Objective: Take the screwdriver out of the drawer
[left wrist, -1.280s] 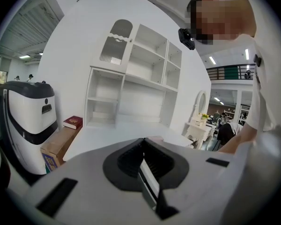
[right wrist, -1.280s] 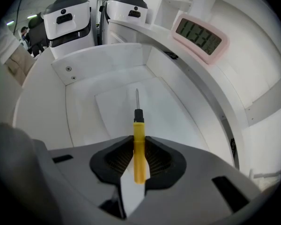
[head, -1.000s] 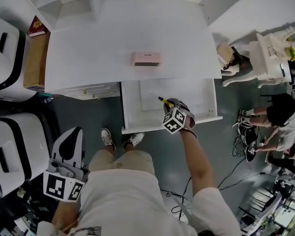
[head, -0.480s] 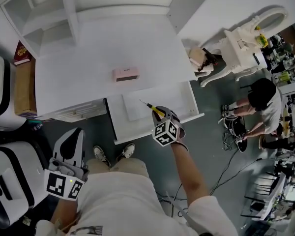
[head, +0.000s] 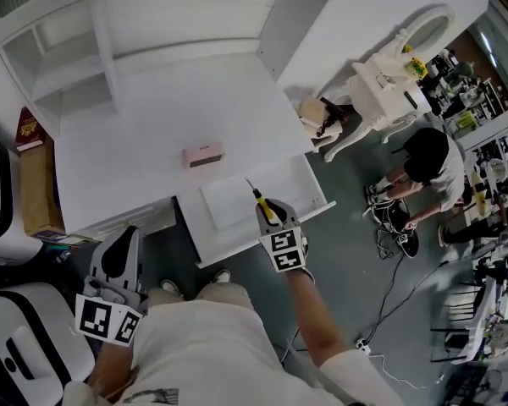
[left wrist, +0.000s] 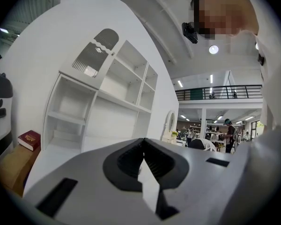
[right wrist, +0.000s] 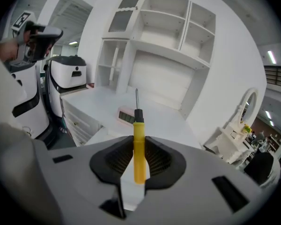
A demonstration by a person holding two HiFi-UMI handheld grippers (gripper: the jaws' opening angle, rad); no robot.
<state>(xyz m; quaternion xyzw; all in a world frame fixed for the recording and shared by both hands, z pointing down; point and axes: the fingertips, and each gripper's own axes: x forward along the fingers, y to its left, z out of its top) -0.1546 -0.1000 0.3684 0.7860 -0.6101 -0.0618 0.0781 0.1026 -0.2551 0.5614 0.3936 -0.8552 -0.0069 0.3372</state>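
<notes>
My right gripper is shut on a screwdriver with a yellow handle. It hangs above the front of the open white drawer, and the thin shaft points toward the desk. In the right gripper view the screwdriver stands upright between the dark pads of the right gripper, lifted above the desk. My left gripper hovers low at the left, away from the drawer. In the left gripper view the left gripper is shut with nothing in it.
A pink box lies on the white desk behind the drawer. White machines, a cardboard box and a red book stand at the left. At the right are a crouching person, white furniture and floor cables.
My right gripper has risen out of the drawer with the screwdriver in it, its shaft now pointing up toward the desk. The left gripper rose a little.
</notes>
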